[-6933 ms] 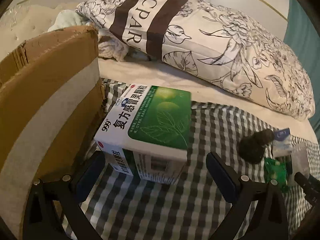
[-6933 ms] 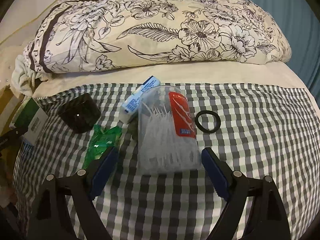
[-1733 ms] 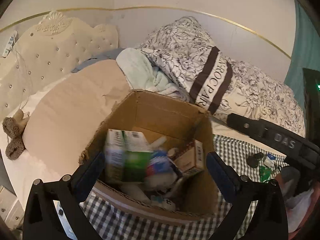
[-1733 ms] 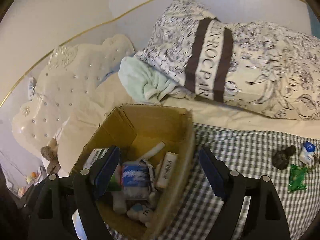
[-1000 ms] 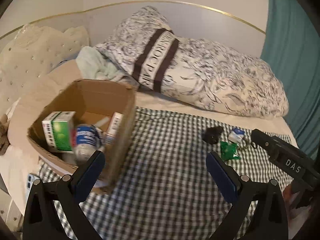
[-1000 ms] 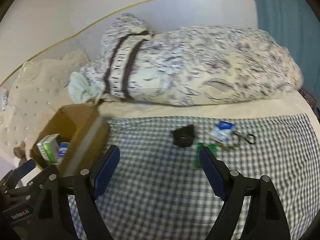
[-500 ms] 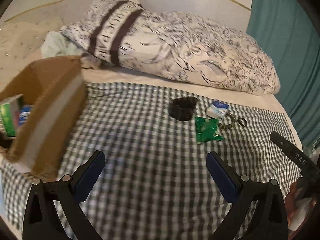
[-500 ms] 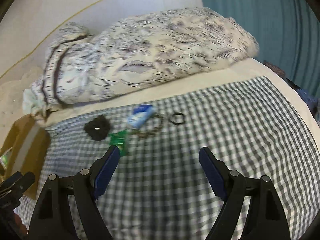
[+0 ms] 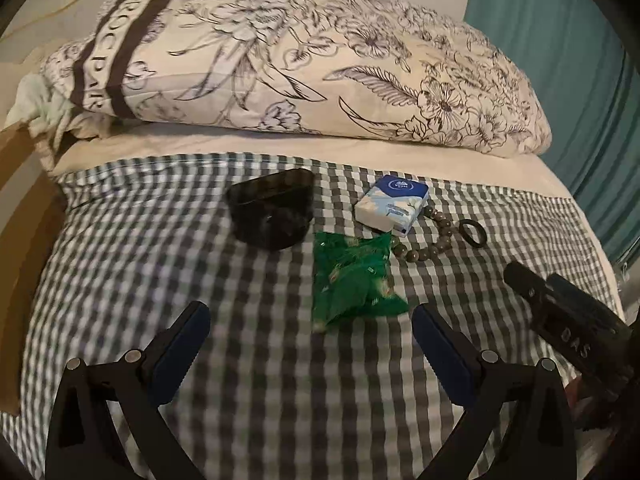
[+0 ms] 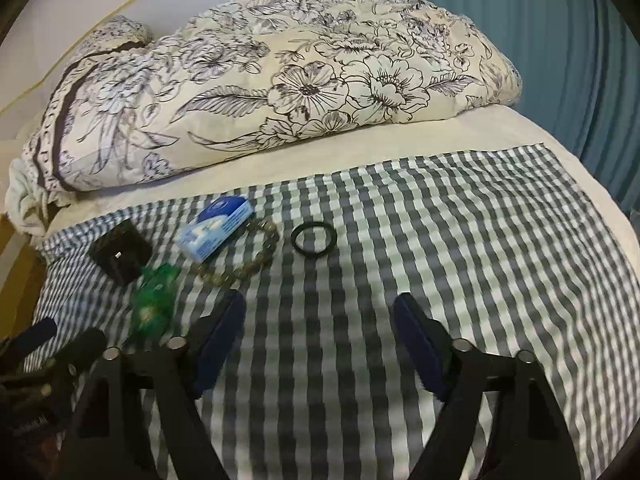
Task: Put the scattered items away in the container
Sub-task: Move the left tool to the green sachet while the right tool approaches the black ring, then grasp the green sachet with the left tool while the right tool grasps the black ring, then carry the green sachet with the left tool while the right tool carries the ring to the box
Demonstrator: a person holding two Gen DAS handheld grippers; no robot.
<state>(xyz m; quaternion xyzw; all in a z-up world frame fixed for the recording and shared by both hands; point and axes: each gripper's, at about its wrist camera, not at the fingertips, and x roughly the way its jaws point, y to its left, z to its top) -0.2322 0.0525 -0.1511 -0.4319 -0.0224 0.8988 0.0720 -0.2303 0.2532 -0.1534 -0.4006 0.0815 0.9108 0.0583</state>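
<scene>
Scattered items sit in a loose cluster on the checked cloth (image 9: 280,400) spread over the bed. Green packet (image 9: 354,280) lies nearest the left gripper (image 9: 310,336), just beyond the gap between its fingers (image 9: 180,344). Black case (image 9: 272,214) is further off and to the left of the packet, close to it. Blue-and-white tissue pack (image 9: 392,204) sits right of the case, at the far side of the cluster. Bead bracelet (image 9: 424,246) lies partly tucked under the pack's near edge, trailing right. Black ring (image 9: 474,233) lies just beside the bracelet's right end; contact unclear. Cardboard box (image 9: 20,216) shows only as a brown edge at the far left, well apart from the cluster. Floral pillow (image 9: 300,64) lies across the far side of the bed, teal curtain (image 9: 560,80) on the right.

Left gripper hovers over the cloth, fingers spread wide, nothing between them. Right gripper (image 10: 320,340) likewise hovers with fingers (image 10: 416,344) apart and holding nothing; the cluster is off to its left and farther away, ring (image 10: 312,240) the closest to its centre line. Right wrist view is a bit blurred, packet (image 10: 154,300) smeared.
</scene>
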